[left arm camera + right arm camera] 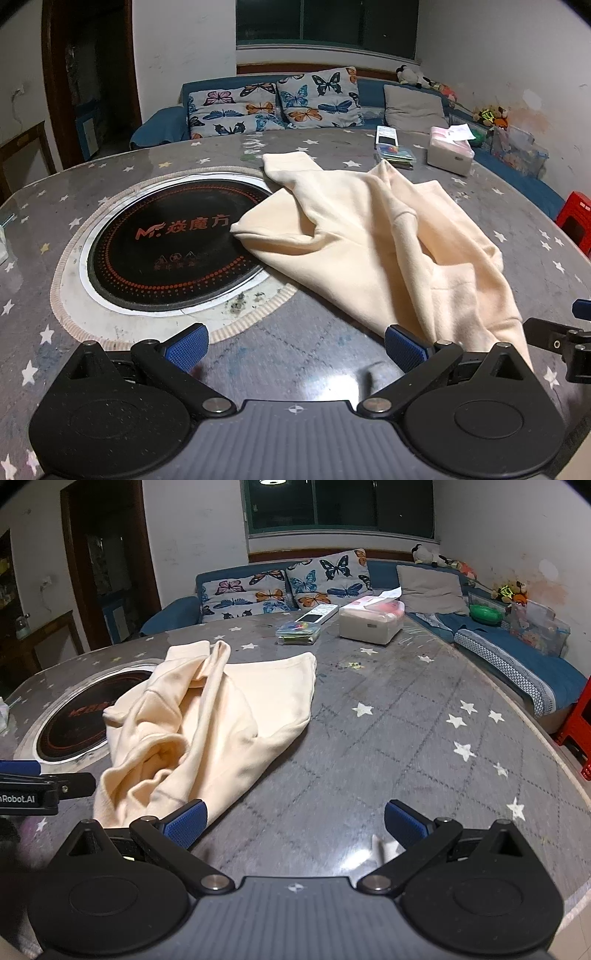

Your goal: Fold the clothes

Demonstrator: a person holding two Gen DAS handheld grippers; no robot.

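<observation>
A cream-coloured garment (373,236) lies crumpled on the grey star-patterned table (303,347), partly over a round black cooktop (166,247). It also shows in the right wrist view (207,716). My left gripper (295,347) is open and empty over the table's near edge; its right finger (404,347) is beside the garment's near corner. My right gripper (295,825) is open and empty; its left finger (186,825) is at the garment's near edge. Each gripper shows at the edge of the other's view.
At the table's far side are a white tissue box (371,626), a remote (317,613) and a small clear box (298,632). A blue sofa (509,657) with butterfly cushions runs behind and to the right. A red stool (580,734) stands at right.
</observation>
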